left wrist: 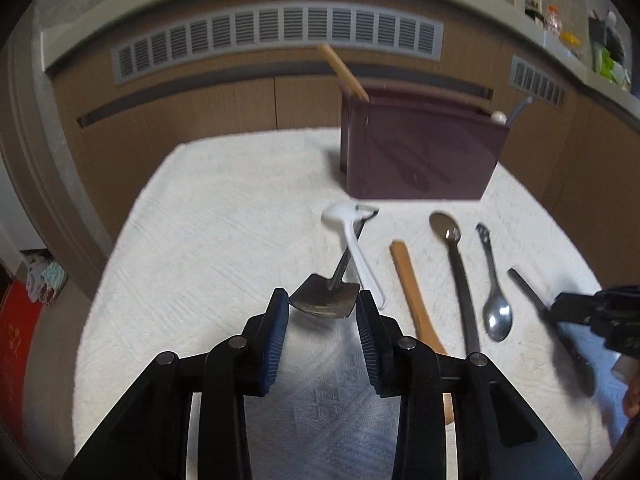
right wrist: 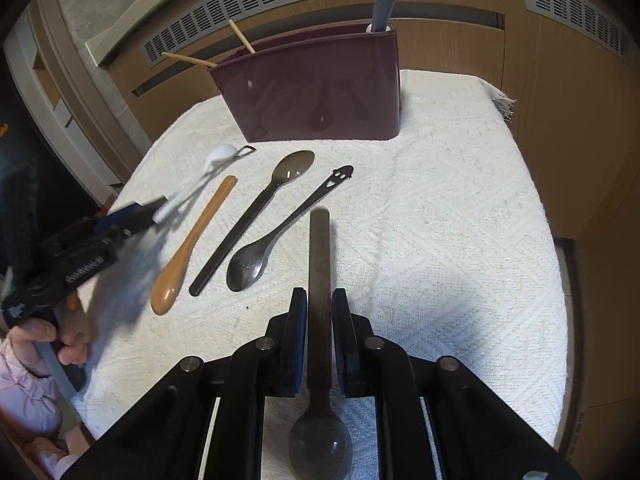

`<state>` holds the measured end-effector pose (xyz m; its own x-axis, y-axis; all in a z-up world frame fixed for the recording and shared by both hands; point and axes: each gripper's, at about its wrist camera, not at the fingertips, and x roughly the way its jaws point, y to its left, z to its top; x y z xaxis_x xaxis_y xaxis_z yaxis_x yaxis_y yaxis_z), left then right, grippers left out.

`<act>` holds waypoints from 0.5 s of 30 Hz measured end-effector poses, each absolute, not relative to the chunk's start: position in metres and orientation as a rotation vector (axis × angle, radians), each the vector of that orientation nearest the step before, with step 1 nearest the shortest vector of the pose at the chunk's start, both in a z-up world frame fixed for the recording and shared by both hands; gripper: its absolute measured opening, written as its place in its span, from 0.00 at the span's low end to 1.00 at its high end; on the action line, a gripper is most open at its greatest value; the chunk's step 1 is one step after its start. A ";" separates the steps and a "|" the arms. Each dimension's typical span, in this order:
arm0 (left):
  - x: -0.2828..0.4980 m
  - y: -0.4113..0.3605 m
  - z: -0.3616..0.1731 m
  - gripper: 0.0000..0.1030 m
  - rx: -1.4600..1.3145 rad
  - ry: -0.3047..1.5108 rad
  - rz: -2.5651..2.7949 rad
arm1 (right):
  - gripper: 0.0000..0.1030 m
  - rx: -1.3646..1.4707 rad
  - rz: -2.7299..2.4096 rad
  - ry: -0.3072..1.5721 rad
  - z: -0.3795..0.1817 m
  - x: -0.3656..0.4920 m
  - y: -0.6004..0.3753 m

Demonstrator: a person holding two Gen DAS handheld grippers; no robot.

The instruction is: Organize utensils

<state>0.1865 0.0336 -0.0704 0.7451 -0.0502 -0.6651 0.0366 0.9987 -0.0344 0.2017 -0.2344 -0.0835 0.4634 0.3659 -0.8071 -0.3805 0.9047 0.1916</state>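
fingers of the left gripper [left wrist: 322,316] stand apart around the small steel spatula blade [left wrist: 323,300], not touching it. white plastic spoon [left wrist: 352,240], tan wooden spoon [right wrist: 192,244], long dark spoon [right wrist: 256,212] and smiley-handled steel spoon [right wrist: 276,236] lie on the white cloth [right wrist: 440,220] before the maroon utensil holder [right wrist: 316,88]. right gripper [right wrist: 319,312] brackets a dark flat-handled spoon [right wrist: 320,256]; whether it is clamped, i cannot tell.

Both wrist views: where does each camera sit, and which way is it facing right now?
Left wrist: on the left tongs, facing the maroon holder; its open fingers flank a small metal spatula; the right tongs show at the right edge.
Right wrist: on the right tongs, same heading; its fingers sit either side of a dark spoon; the left tongs and hand show.
Shared: holder, wooden spoon, white cloth.
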 end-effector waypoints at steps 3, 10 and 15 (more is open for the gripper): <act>0.179 0.036 -0.052 0.34 -0.021 0.677 -0.046 | 0.14 -0.066 0.446 0.985 -0.085 0.206 -0.229; 0.170 0.037 -0.028 0.32 -0.039 0.623 -0.071 | 0.18 -0.156 0.435 1.001 -0.091 0.220 -0.211; 0.170 0.041 -0.028 0.32 -0.054 0.627 -0.071 | 0.19 -0.244 0.410 0.990 -0.093 0.219 -0.197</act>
<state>0.1705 0.0407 -0.0283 0.8072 -0.0829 -0.5844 0.0500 0.9961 -0.0723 0.2194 -0.1969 -0.0927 0.4815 0.2232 -0.8476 -0.4410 0.8974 -0.0142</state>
